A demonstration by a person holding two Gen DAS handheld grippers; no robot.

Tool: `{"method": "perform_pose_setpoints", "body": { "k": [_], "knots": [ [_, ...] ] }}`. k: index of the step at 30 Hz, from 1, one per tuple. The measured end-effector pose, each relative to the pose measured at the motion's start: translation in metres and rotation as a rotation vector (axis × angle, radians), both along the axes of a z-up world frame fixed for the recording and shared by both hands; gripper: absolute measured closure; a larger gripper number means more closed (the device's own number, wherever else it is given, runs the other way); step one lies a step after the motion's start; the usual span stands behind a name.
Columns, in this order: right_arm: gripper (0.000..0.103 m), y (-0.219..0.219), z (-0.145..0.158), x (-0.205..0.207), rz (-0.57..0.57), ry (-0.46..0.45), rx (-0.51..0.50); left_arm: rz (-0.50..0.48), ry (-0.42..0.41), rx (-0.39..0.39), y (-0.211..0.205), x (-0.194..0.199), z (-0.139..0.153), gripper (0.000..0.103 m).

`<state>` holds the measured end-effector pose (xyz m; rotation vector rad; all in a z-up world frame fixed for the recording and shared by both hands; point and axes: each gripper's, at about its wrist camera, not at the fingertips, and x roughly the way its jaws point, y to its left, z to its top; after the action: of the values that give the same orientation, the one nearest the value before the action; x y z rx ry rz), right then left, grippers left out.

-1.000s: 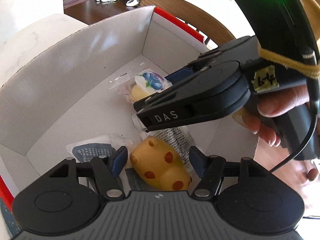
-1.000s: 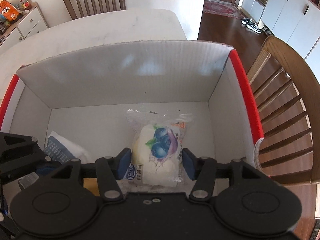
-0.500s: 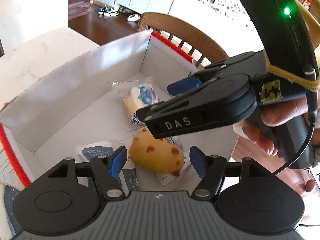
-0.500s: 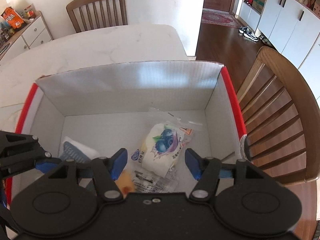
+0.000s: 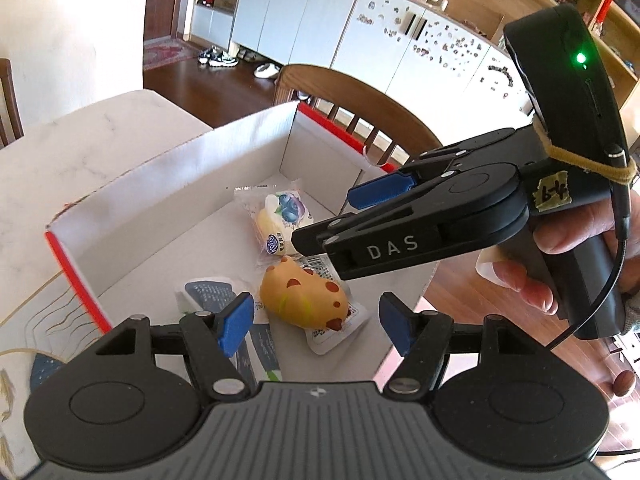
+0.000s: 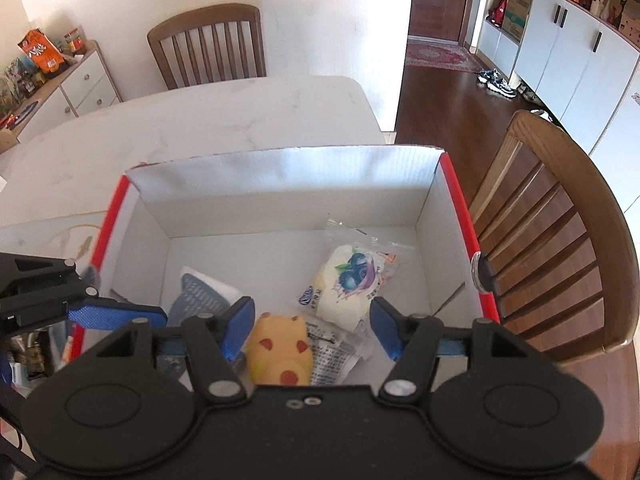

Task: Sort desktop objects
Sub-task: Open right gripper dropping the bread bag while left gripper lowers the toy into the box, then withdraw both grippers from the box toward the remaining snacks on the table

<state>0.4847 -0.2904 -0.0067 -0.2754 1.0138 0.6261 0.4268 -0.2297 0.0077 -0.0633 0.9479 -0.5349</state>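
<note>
The open white cardboard box point(image 6: 280, 184) has red rims. Inside lie a yellow squishy toy with brown-red spots point(image 5: 304, 294), a clear-wrapped white bun printed with blueberries point(image 6: 348, 284) and a grey-blue patterned white packet point(image 6: 200, 292).

The white marble-look desk point(image 6: 224, 120) stands in a sunlit room with cream walls point(image 6: 328, 12) and a dark wooden floor point(image 6: 444, 100), where a red patterned rug point(image 6: 440, 56) lies before a brown door. One wooden slat-back chair point(image 6: 208, 48) sits at the desk's far side and another point(image 6: 556, 232) at its right edge. White cabinets with dark handles point(image 6: 572, 52) line the right wall with shoes point(image 6: 498, 80) beneath them, and a low white sideboard point(image 6: 76, 84) carries snack packets at the left.
</note>
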Motion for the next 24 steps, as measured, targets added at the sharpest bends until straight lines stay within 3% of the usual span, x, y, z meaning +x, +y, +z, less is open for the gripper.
{"method": "perform_pose_setpoints", "body": {
  "k": [14,24],
  "knots": [
    [0.039,0.008,0.021,-0.051,0.010,0.001,0.081,0.023,-0.078,-0.030,0.034,-0.054,0.033,0.035],
    [0.032,0.031,0.033,-0.094,0.035,-0.024,0.136,0.065,-0.139,-0.046,0.072,-0.094,0.041,0.035]
  ]
}}
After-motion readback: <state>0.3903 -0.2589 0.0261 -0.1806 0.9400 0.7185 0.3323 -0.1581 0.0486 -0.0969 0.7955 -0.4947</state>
